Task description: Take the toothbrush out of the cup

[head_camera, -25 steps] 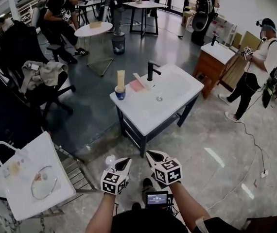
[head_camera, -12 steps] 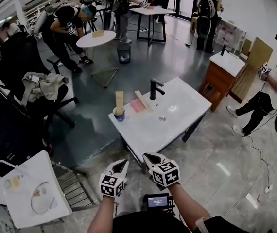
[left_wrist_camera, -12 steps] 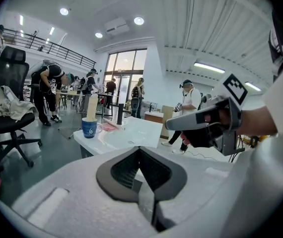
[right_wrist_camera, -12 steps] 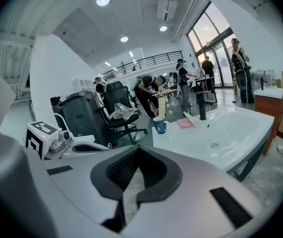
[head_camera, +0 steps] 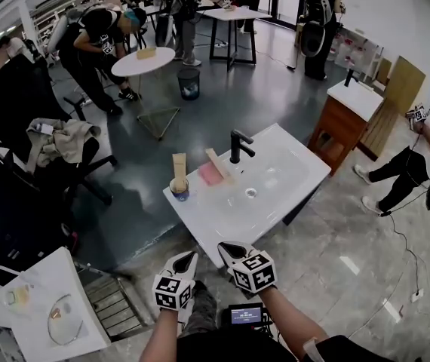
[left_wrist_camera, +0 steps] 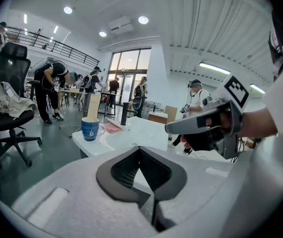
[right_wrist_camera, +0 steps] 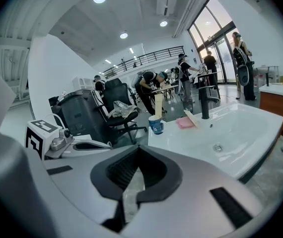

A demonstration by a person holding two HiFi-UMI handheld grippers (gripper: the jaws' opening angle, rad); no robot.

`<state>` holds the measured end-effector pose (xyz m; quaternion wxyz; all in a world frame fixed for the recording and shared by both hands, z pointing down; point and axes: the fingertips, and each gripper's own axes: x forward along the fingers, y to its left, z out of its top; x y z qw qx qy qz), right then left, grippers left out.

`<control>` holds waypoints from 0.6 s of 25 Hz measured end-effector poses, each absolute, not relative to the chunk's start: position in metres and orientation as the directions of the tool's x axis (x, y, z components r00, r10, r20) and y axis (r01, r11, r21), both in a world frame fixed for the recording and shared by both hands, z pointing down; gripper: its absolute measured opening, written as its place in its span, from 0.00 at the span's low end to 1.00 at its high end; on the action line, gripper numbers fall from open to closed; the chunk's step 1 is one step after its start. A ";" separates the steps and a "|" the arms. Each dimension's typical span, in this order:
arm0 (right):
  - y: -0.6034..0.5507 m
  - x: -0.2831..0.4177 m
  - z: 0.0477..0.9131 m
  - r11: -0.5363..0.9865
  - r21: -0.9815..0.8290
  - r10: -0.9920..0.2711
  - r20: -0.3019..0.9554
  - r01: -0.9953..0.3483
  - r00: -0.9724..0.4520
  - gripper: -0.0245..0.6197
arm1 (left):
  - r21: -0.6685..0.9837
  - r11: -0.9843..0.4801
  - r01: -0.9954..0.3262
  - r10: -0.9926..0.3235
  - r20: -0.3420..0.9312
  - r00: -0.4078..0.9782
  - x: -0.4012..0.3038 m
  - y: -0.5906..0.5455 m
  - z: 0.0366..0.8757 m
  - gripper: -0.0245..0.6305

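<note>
A blue cup (head_camera: 178, 190) stands on the near left corner of the white sink basin (head_camera: 275, 179). A tall beige toothbrush pack (head_camera: 179, 166) stands upright in it. Both grippers hover side by side short of the basin's front edge, well apart from the cup. My left gripper (head_camera: 185, 260) is shut and holds nothing; my right gripper (head_camera: 227, 249) is shut and holds nothing. The left gripper view has the cup (left_wrist_camera: 90, 129) and pack (left_wrist_camera: 93, 108) ahead to the left beyond my left gripper (left_wrist_camera: 140, 157). In the right gripper view the cup (right_wrist_camera: 156, 125) sits ahead past my right gripper (right_wrist_camera: 138, 155).
A black faucet (head_camera: 237, 145), a pink cloth (head_camera: 210, 174) and a second beige pack (head_camera: 219, 164) lying flat sit at the basin's back. An office chair with clothes (head_camera: 56, 138) stands left, a white bag (head_camera: 41, 308) at lower left. A wooden vanity (head_camera: 351, 115) and people stand around.
The basin and cup have come closer and lower in the head view as I walked toward them. Both grippers stay shut, side by side, now just short of the basin's front edge.
</note>
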<state>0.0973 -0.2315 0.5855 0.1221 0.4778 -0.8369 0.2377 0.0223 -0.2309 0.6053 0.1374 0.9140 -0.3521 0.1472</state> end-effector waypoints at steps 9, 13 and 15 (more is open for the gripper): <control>-0.308 0.101 0.587 0.403 -0.269 -0.755 0.443 -0.875 -0.483 0.05 | 0.153 -0.743 -0.652 -0.573 0.360 0.737 0.030 -0.311 0.611 0.05; -0.346 0.095 0.585 0.395 -0.258 -0.761 0.446 -0.882 -0.471 0.05 | 0.157 -0.750 -0.643 -0.566 0.352 0.746 0.024 -0.351 0.608 0.05; -0.361 0.094 0.583 0.386 -0.253 -0.763 0.452 -0.887 -0.461 0.05 | 0.163 -0.755 -0.635 -0.557 0.351 0.753 0.022 -0.368 0.607 0.05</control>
